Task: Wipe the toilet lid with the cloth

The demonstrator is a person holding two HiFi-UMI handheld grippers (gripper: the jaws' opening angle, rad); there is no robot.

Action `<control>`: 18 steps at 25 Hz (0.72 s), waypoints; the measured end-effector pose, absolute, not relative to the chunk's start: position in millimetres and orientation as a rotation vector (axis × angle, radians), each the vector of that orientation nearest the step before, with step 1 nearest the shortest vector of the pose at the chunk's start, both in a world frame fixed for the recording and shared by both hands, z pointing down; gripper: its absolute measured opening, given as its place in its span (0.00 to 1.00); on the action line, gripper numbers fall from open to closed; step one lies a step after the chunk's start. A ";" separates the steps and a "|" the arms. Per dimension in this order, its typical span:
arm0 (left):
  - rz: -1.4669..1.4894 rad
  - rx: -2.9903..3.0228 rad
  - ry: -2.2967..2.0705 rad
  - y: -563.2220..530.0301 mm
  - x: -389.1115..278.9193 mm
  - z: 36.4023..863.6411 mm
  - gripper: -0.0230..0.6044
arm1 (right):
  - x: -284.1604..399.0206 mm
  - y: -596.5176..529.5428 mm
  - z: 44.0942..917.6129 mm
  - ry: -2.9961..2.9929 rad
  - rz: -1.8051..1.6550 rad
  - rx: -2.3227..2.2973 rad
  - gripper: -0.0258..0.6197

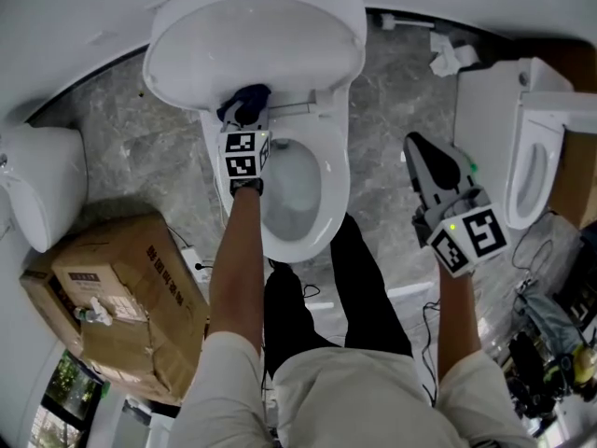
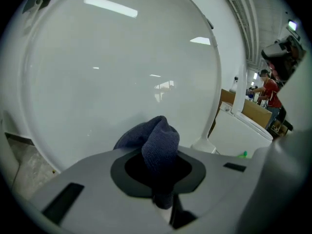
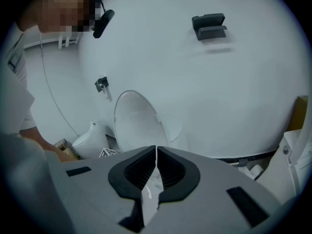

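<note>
noting toilet lid (image 1: pixel 252 45) tipped up at 12 o'clock, inner face exposed, likely so as to be wiped without leaning over bowl (image 1: pixel 334 189). parked well off at 3 o'clock: right gripper (image 1: pixel 417 147), pressed together on nothing, seemingly kept clear. pinching dark blue cloth (image 1: pixel 248 101) by lid's 6 o'clock edge, near hinge: left gripper (image 2: pixel 158 174), wad bunched ahead of tips to meet white face first; contact unclear.
</note>
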State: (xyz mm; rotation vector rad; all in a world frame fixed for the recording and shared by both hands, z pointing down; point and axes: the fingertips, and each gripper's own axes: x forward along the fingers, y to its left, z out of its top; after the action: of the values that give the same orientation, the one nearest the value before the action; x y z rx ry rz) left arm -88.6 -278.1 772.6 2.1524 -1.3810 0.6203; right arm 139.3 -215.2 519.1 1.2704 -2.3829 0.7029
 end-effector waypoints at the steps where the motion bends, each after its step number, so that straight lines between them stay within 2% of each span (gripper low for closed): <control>1: 0.617 2.157 -1.356 -278.7 -78.0 774.1 0.11 | 145.3 -213.7 520.3 -2.375 0.705 1.275 0.09; 10: 0.700 2.359 -0.999 -279.5 37.6 765.8 0.11 | 195.0 -212.3 518.1 -2.319 0.714 1.361 0.09; 18: 0.699 2.408 -0.900 -286.2 73.1 726.7 0.11 | 206.8 -229.5 479.4 -2.341 0.671 1.406 0.09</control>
State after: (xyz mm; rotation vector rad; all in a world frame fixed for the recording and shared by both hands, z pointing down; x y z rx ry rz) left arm 73.1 -286.2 726.7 2.4082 -0.8999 0.6993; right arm 206.8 -229.5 479.4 1.4056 -2.3405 0.6706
